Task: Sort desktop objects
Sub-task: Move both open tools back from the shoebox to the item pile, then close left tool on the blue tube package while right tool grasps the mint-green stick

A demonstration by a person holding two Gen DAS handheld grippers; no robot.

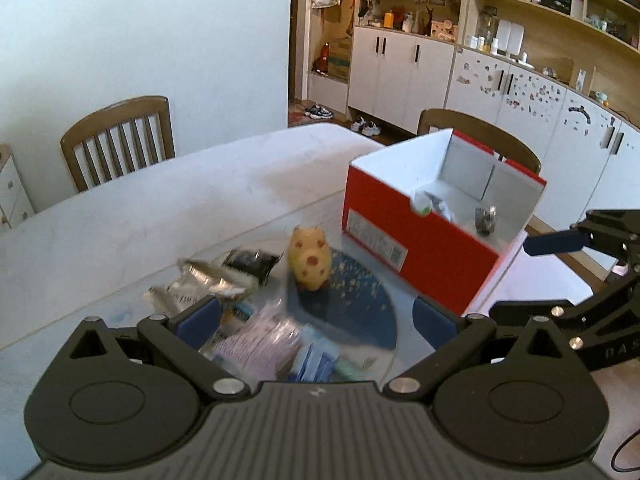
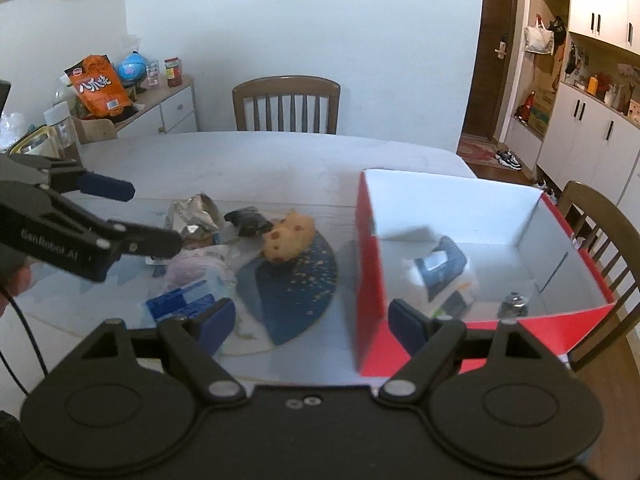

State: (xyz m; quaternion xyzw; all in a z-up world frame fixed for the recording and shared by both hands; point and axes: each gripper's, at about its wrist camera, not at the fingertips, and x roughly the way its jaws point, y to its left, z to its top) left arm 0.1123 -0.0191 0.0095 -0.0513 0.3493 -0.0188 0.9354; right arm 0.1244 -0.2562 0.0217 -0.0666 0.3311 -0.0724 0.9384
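Observation:
A heap of small packets lies on the table: a silver foil one (image 1: 200,280), a black one (image 1: 252,262), a pink-white one (image 1: 260,344) and a blue one (image 2: 180,304). A yellow spotted pig toy (image 1: 310,258) stands on a dark blue speckled mat (image 1: 352,300). My left gripper (image 1: 316,320) hangs open over the heap, gripping nothing. The open red box (image 2: 370,280) holds a blurred white-and-blue packet (image 2: 440,276) and a small dark metal thing (image 2: 514,304). My right gripper (image 2: 312,324) is open and empty at the box's near left corner.
Wooden chairs (image 2: 286,104) stand at the far side and to the right (image 2: 600,232) of the table. A low cabinet (image 2: 160,108) with a snack bag and jars is at the back left. White cupboards (image 1: 400,72) line the far wall.

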